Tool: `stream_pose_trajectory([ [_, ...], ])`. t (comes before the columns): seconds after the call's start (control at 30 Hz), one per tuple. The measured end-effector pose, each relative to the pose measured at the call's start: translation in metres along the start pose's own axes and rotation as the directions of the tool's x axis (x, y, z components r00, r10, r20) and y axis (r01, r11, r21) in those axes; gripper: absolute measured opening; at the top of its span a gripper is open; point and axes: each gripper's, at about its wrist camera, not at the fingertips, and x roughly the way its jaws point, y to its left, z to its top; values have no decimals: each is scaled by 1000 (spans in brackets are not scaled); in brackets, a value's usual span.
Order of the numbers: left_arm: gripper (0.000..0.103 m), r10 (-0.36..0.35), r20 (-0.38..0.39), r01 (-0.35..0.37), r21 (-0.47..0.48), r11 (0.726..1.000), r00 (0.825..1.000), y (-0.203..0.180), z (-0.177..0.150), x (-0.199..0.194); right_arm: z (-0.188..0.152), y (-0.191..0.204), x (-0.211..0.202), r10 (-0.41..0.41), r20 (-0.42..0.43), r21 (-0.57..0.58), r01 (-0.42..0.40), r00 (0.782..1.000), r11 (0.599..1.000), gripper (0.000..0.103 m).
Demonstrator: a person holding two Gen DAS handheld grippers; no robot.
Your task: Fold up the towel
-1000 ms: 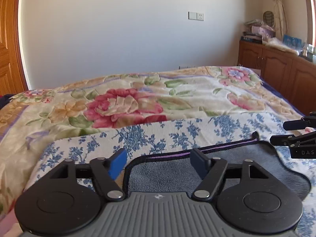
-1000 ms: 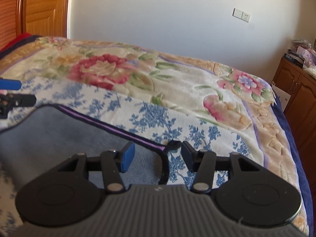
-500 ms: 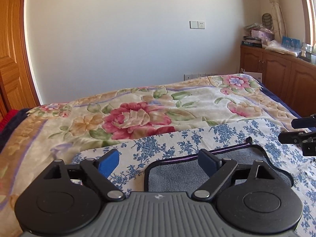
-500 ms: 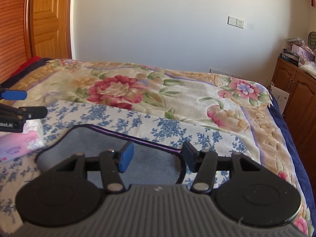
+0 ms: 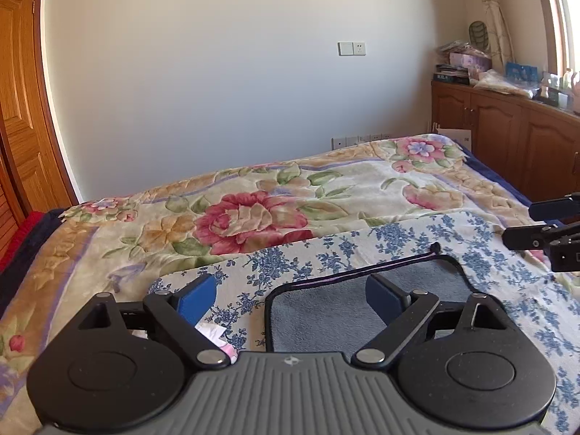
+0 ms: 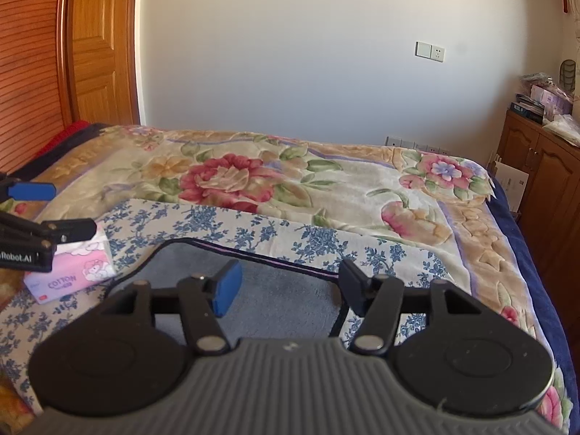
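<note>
A grey towel [image 5: 326,311] with a dark, purple-lined border lies flat on a blue-and-white floral cloth [image 5: 326,250] on the bed. It also shows in the right wrist view [image 6: 275,290]. My left gripper [image 5: 290,295] is open and empty, held above the towel's left edge. My right gripper [image 6: 290,286] is open and empty, above the towel's right part. The right gripper shows at the right edge of the left wrist view [image 5: 543,224], and the left gripper at the left edge of the right wrist view [image 6: 40,214].
A pink tissue pack [image 6: 72,268] lies on the floral cloth left of the towel. A flowered blanket [image 5: 253,210] covers the bed behind. A wooden cabinet [image 5: 507,137] with clutter stands at the right, a wooden door [image 6: 101,43] at the left.
Both grippers have risen and pulled back from the towel, so more of the bed and room shows. Both stay open. The tissue pack has come into view.
</note>
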Motion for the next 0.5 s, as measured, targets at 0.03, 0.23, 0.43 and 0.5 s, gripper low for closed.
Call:
stream_pose_trajectory([
  [0.03,93,-4,1,4,-1,1000,1000,-1,0,-3,0,1,-3,-1,4,1,1,1000,1000,63],
  [0.23,95,-16,13,16,25,1000,1000,-14,-2,-19,1,4,-16,-1,22,13,1,1000,1000,72],
  [0.43,96,-27,19,26,48,999,999,-21,-8,-33,-2,7,-31,13,42,16,-14,999,1000,89],
  [0.5,96,-31,18,30,49,998,999,-23,-11,-37,-3,7,-37,17,39,19,-18,999,1000,91],
])
